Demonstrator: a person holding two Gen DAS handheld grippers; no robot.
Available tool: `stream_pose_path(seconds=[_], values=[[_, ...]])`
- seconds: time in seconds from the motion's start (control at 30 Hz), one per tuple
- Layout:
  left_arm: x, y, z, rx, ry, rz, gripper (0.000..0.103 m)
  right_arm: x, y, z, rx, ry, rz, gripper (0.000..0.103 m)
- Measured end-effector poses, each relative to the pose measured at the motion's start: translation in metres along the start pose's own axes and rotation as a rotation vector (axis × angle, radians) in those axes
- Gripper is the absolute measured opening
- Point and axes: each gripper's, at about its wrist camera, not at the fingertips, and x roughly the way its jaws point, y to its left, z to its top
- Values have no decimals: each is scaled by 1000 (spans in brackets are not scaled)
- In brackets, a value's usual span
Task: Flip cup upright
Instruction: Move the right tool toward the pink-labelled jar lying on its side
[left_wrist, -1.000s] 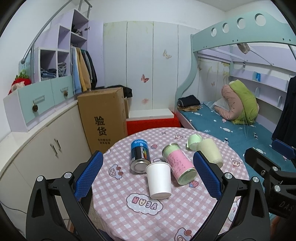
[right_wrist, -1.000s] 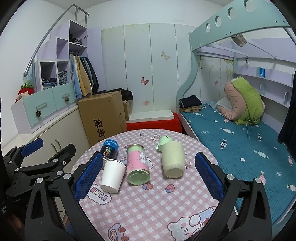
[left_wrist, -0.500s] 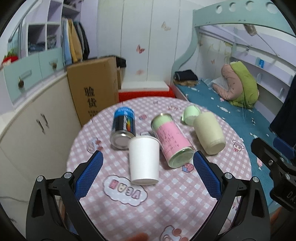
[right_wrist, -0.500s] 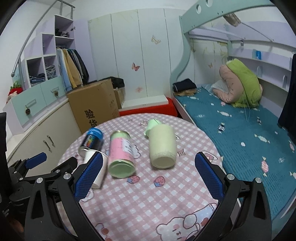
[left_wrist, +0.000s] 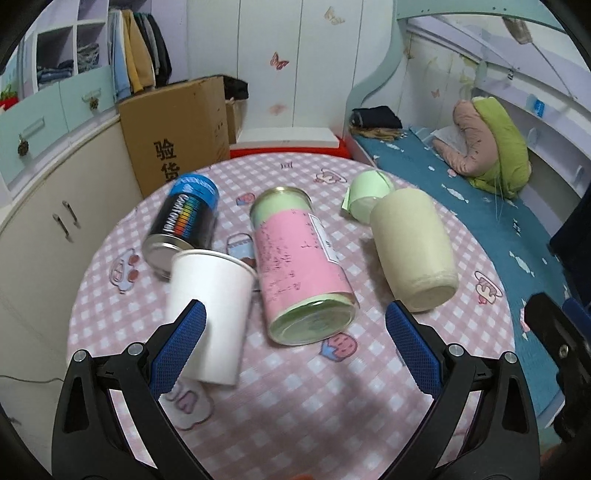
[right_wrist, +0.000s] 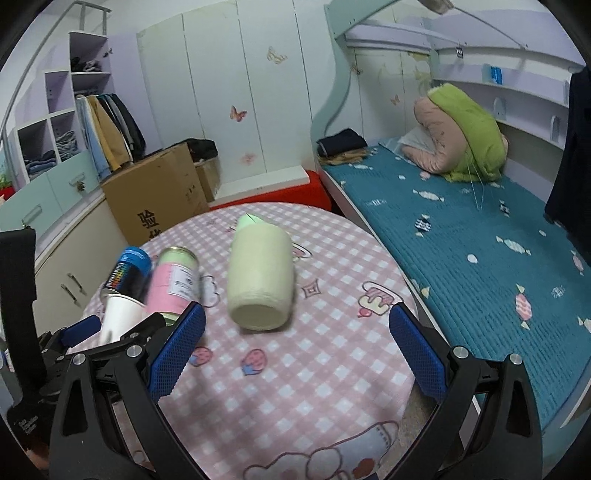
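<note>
A white paper cup (left_wrist: 210, 310) lies on its side on the round pink checked table (left_wrist: 314, 406), its base toward me; it also shows in the right wrist view (right_wrist: 120, 317). A cream cup (left_wrist: 413, 254) lies on its side at the right, also in the right wrist view (right_wrist: 260, 284), with a small pale green cup (left_wrist: 365, 195) behind it. My left gripper (left_wrist: 293, 350) is open, its left finger in front of the white cup. My right gripper (right_wrist: 295, 354) is open, just short of the cream cup.
A pink-labelled tin (left_wrist: 299, 266) and a black and blue can (left_wrist: 184, 225) lie on their sides beside the white cup. A cardboard box (left_wrist: 177, 129) and cabinets (left_wrist: 44, 206) stand left of the table. A bed (right_wrist: 480, 240) runs along the right.
Both grippers have moved forward and down toward the table. The left now has the white cup at its left finger; the right has closed in on the cream cup. The objects have not moved.
</note>
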Motion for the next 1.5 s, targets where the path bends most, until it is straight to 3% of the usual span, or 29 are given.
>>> stream_pose_path(seconds=[0.4, 0.87, 0.93, 1.1, 1.5], values=[[35, -19, 8, 30, 26, 51, 98, 26, -18, 2, 16, 27, 18, 96], [70, -21, 8, 43, 117, 39, 97, 39, -20, 3, 27, 54, 44, 96], [70, -20, 7, 36, 120, 36, 95, 41, -20, 2, 28, 57, 44, 96], [67, -21, 6, 45, 111, 38, 76, 41, -21, 1, 32, 61, 45, 96], [41, -19, -19, 73, 132, -20, 76, 29, -10, -8, 17, 74, 36, 96]])
